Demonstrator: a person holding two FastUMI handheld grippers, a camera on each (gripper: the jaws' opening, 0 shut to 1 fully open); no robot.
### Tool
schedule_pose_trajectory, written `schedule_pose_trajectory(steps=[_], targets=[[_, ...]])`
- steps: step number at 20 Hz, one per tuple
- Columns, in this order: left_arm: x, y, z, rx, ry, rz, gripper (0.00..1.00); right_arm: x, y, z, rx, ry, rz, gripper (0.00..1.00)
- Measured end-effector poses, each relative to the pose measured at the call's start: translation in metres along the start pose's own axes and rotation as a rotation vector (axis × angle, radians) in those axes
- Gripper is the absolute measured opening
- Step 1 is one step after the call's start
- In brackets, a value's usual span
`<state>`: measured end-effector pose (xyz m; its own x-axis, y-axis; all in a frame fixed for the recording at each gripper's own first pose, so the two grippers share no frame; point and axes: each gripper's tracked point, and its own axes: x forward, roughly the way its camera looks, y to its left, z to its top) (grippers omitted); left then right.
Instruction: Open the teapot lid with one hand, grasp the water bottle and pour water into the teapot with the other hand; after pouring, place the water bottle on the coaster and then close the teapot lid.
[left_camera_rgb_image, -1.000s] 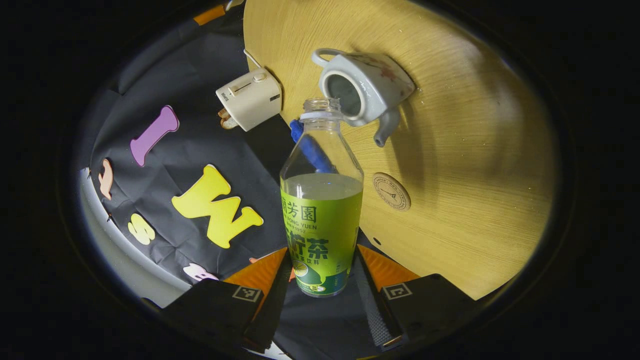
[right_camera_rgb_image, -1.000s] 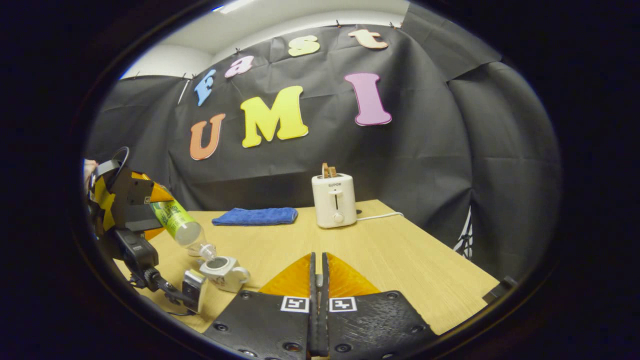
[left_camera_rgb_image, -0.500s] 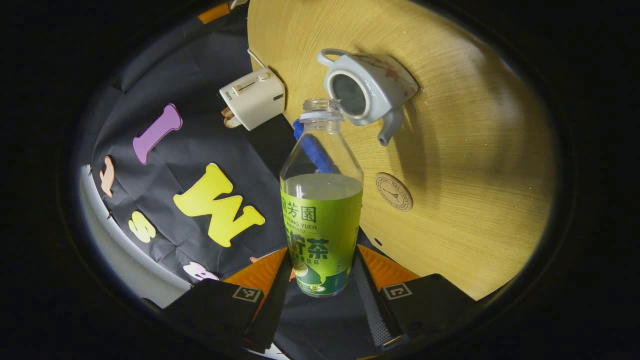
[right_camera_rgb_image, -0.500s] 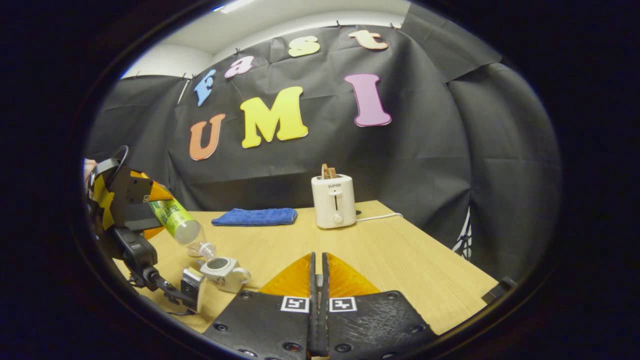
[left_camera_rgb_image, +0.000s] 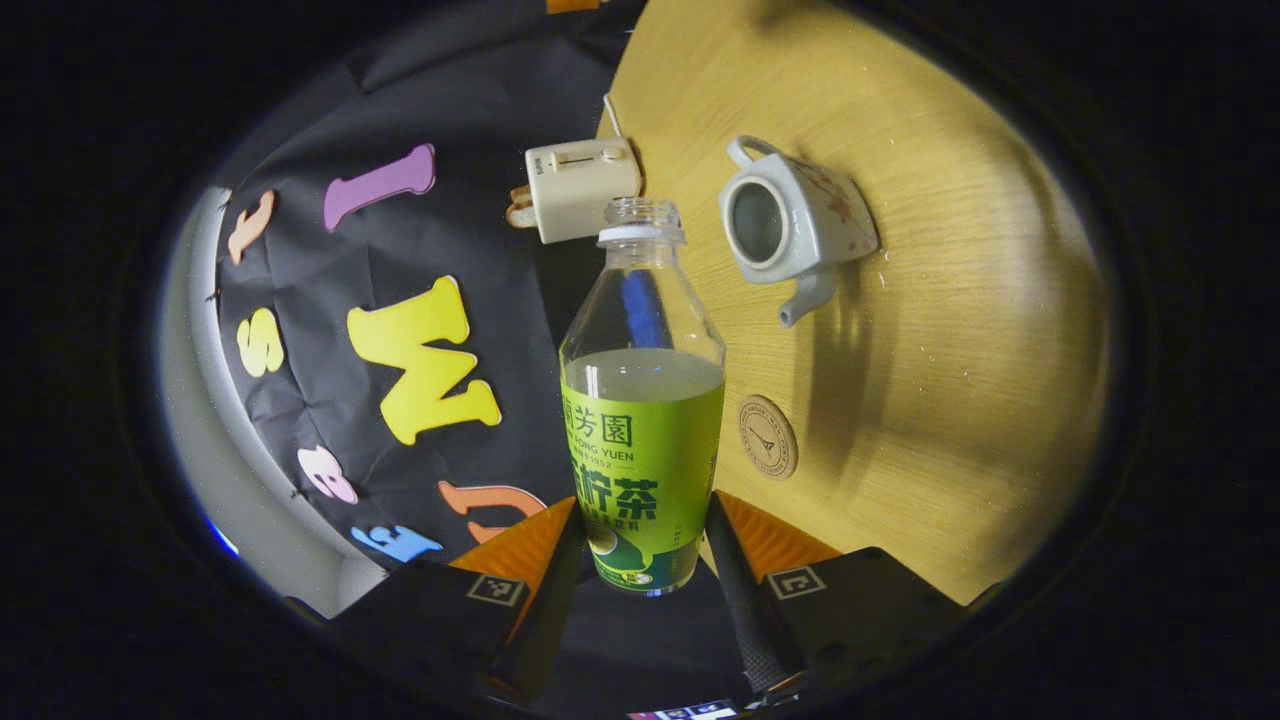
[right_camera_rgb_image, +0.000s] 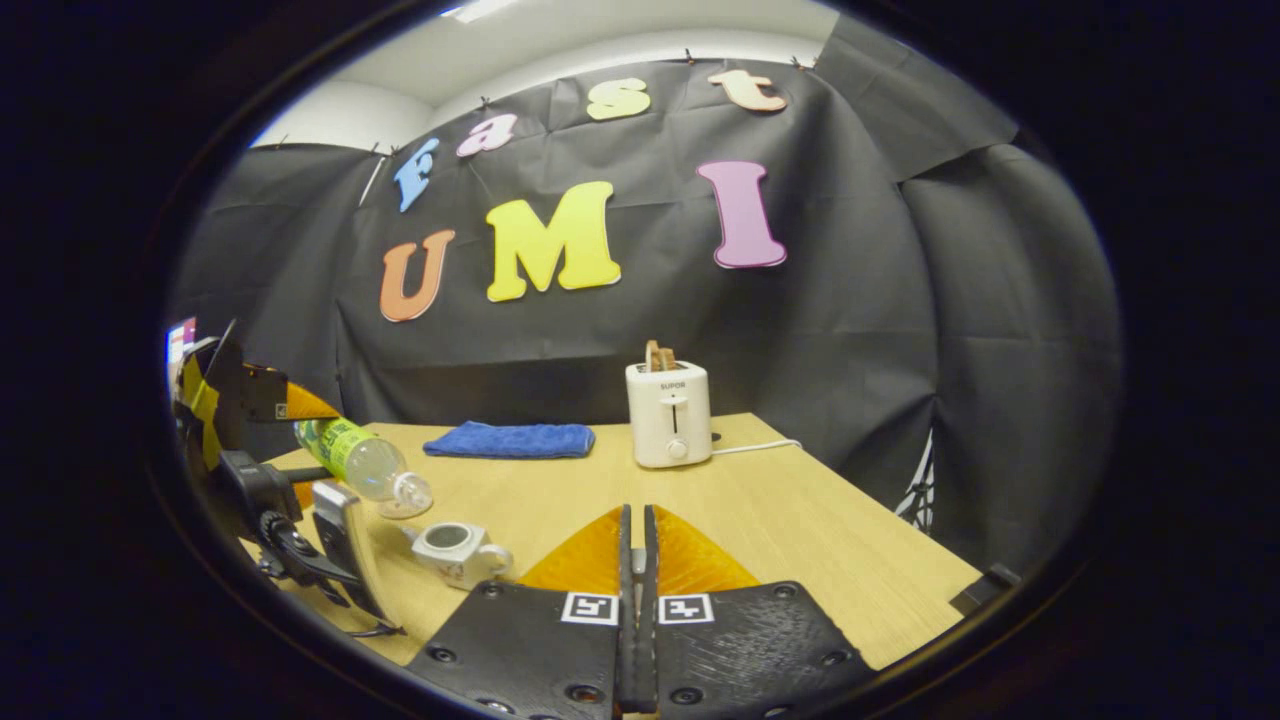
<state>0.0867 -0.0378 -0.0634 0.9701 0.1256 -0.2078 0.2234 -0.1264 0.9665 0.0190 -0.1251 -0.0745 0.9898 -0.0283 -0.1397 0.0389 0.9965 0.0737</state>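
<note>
Left tongs (left_camera_rgb_image: 645, 585): clamped on the lower part of the bottle (left_camera_rgb_image: 642, 400), which lies nearly level.
Bottle mouth: clear of the open teapot (left_camera_rgb_image: 790, 220).
Coaster (left_camera_rgb_image: 767, 437): bare on the desk (left_camera_rgb_image: 960, 400), just beside the bottle's body, nearer than the teapot.
Right tongs (right_camera_rgb_image: 637, 640): pressed together; whether they hold the lid, I cannot tell.
Next, I'd guess: right the bottle, lower onto coaster.

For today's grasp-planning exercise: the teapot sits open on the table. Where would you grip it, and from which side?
Judging by shape, take the teapot by its loop handle. In the right gripper view the handle juts toward the right gripper, with the spout opposite. Come in from that side, fingers across the loop. The round body looks too wide and slippery.
</note>
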Motion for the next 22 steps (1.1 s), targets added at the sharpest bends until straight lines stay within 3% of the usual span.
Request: schedule_pose_trajectory(steps=[6, 9, 13, 22], targets=[[-0.021, -0.023, -0.034, -0.564, -0.066, -0.070, 0.73, -0.005, 0.016, 0.021, -0.001, -0.015, 0.005, 0.00], [-0.032, -0.025, -0.053, -0.810, -0.081, -0.067, 0.70, -0.004, 0.031, 0.027, -0.011, -0.025, 0.016, 0.00], [-0.047, -0.031, -0.067, -1.117, -0.116, -0.089, 0.73, -0.005, 0.053, 0.031, -0.028, -0.032, 0.046, 0.00], [-0.026, 0.006, -0.054, -1.594, -0.244, -0.144, 0.74, -0.002, 0.082, 0.037, -0.044, -0.034, 0.086, 0.00]])
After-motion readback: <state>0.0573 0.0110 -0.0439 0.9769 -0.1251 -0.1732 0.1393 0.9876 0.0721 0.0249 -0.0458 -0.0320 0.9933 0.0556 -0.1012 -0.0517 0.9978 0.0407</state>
